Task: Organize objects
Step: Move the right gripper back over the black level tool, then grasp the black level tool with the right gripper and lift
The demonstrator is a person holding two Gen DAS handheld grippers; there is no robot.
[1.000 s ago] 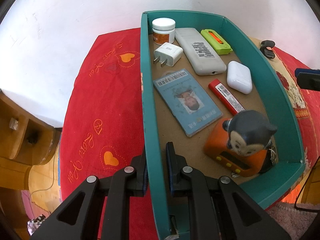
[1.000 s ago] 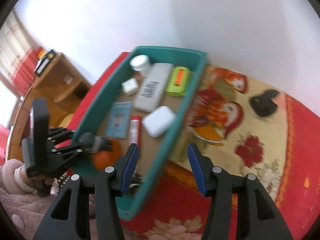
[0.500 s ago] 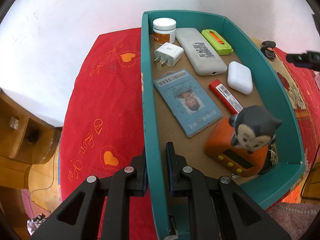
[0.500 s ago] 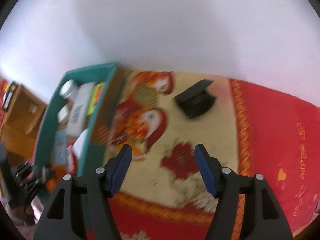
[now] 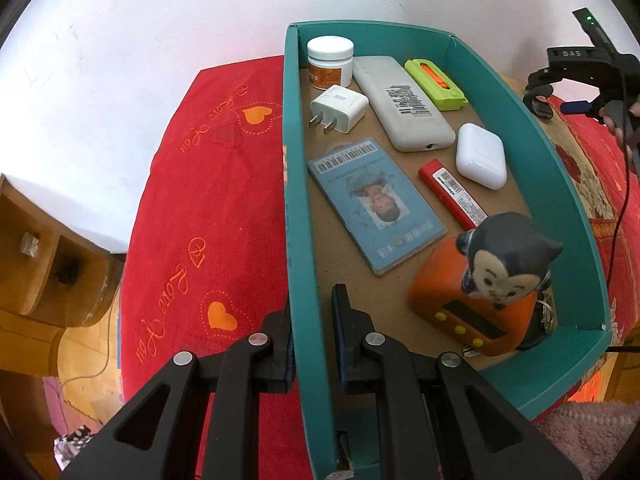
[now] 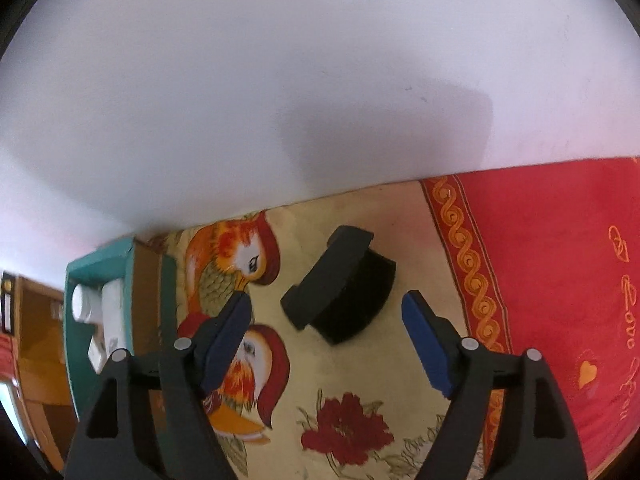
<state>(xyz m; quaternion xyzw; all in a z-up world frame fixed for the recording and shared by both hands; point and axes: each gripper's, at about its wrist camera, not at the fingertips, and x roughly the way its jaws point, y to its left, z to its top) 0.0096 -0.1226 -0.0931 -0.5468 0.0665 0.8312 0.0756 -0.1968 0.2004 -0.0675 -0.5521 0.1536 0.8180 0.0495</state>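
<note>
We judge the step in hand to be the pick-up of the black object (image 6: 340,284), the one loose item lying outside the teal box (image 5: 304,208). It rests on the patterned cloth (image 6: 360,420) of the bed, to the right of the box and near the white wall (image 6: 280,80).

To do this well, we would bring the right tool (image 6: 328,344) down so that one pad passes each side of the object's body, not across its raised flat top. The object sits askew, so the pads should be squared to its two longer faces before closing. We would close only once the pads are low enough to catch the thick lower part, since a grip on the thin upper slab could let it pivot. The cloth is soft; pressing into it risks snagging the fabric.

The right tool's jaws are opening and stand wide apart. Nothing lies between its blue pads (image 6: 424,344); the object is just beyond the tips, apart from both.

The left tool (image 5: 312,336) is clenched on the left wall of the teal box, at its near end, one pad outside and one inside. We advise holding that grip steady so the box cannot slide. Inside lie a jar (image 5: 330,60), a charger (image 5: 340,109), a remote (image 5: 404,104), a card (image 5: 376,204) and other items.
</note>
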